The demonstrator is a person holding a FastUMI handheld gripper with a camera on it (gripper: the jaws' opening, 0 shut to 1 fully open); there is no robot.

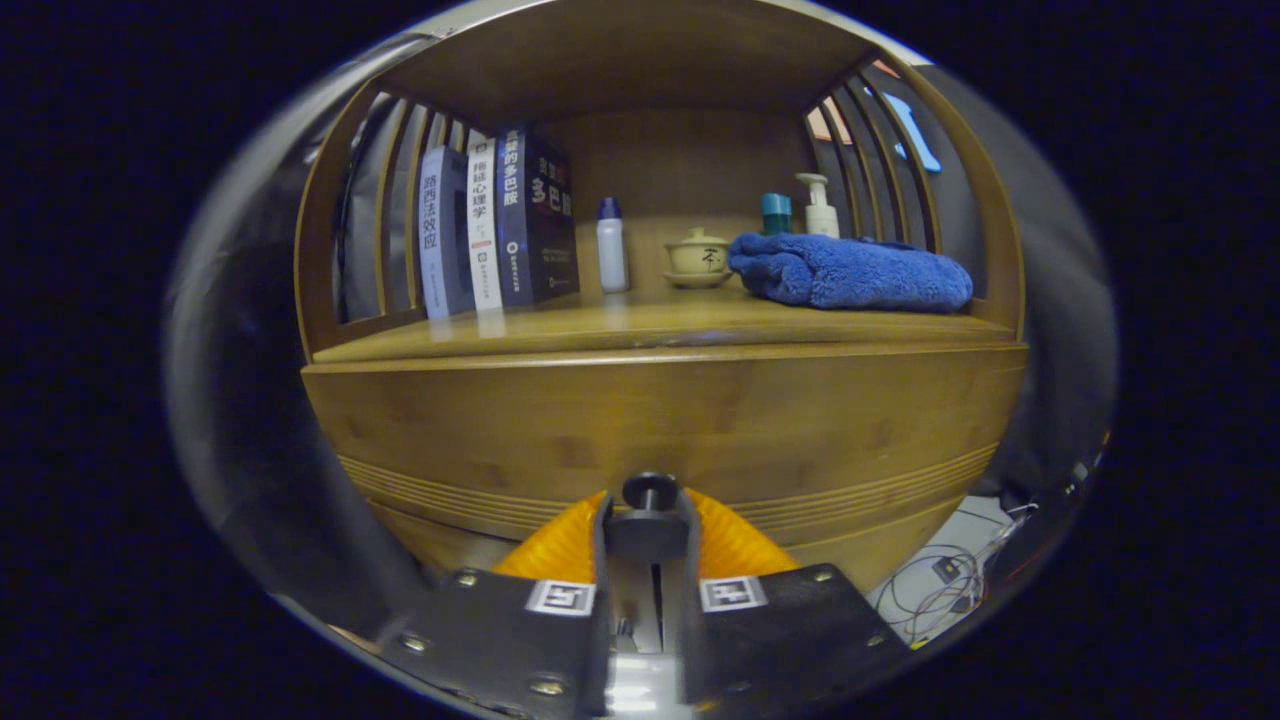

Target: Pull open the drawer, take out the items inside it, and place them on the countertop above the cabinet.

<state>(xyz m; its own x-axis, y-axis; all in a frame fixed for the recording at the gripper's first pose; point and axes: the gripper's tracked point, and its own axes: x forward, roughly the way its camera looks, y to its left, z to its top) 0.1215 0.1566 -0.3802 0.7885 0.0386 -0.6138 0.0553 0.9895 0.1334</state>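
Above the drawer (660, 430), books (495, 230) and a blue towel (850, 272) occupy the countertop (620, 325); the gripper (648, 510) is clamped on the drawer's knob (650, 490).

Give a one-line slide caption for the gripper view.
Fingers closed on the drawer knob of a wooden cabinet, below books and blue towel.

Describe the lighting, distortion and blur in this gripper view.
Gripper view: fisheye bows the drawer front and countertop; warm light inside the shelf, dim surroundings; glare near the camera between the fingers; gripper closed around the dark knob, slightly soft.
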